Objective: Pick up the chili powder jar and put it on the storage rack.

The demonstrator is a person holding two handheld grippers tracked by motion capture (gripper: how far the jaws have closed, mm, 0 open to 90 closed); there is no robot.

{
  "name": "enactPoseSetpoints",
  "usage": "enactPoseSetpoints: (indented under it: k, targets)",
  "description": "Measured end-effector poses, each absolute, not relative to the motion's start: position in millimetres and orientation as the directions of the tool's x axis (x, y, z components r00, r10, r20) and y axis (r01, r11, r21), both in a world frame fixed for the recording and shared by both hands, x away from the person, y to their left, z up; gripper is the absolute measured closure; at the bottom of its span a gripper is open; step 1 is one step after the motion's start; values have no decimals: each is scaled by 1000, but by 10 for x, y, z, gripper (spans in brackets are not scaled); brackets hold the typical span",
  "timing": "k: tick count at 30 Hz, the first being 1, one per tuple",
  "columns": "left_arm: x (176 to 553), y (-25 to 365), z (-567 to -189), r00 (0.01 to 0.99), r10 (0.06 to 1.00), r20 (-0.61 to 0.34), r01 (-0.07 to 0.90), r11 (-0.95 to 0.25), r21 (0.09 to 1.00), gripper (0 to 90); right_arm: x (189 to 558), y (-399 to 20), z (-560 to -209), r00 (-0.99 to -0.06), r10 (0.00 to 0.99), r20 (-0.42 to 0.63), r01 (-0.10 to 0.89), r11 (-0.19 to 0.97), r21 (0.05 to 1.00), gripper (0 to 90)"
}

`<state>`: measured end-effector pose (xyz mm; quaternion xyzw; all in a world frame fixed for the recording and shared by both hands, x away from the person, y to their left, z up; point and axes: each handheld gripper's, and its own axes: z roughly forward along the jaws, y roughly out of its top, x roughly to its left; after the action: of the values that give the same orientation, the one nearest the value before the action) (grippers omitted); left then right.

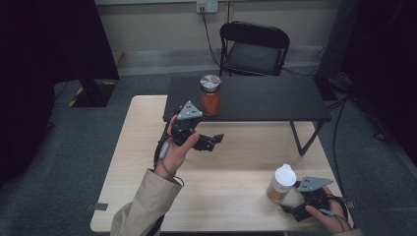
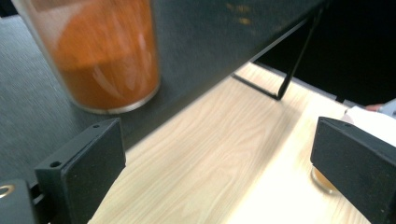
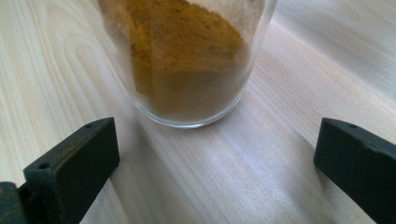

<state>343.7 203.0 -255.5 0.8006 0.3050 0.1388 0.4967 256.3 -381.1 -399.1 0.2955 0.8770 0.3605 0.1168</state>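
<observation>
Yellow-powder jar [image 3: 187, 60] just ahead of my right gripper [image 3: 217, 168], jaws spread, left gripper [image 2: 217, 172] likewise released, orange jar [image 1: 210, 95] on black bench [image 1: 265, 98] beyond.

Room dim and dark at the edges, wooden table [image 1: 231, 167] evenly lit; the orange jar [image 2: 109, 51] ahead of the left gripper [image 2: 215, 172] blurs
</observation>
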Motion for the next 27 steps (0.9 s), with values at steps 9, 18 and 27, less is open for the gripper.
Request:
enactPoseSetpoints:
  k: [9, 18, 27]
  targets:
    - [3405, 2049, -2733, 782, 616, -94, 362, -326, 874, 25, 2563, -3811, -3991, -798, 602, 8, 434, 565, 701, 0]
    - [3361, 2101, -2944, 780, 615, -115, 380, -320, 868, 25, 2563, -3811, -3991, -798, 602, 8, 434, 565, 701, 0]
    - [3330, 2196, -3174, 767, 624, -149, 418, -308, 855, 25, 2563, -3811, -3991, -798, 602, 8, 434, 565, 701, 0]
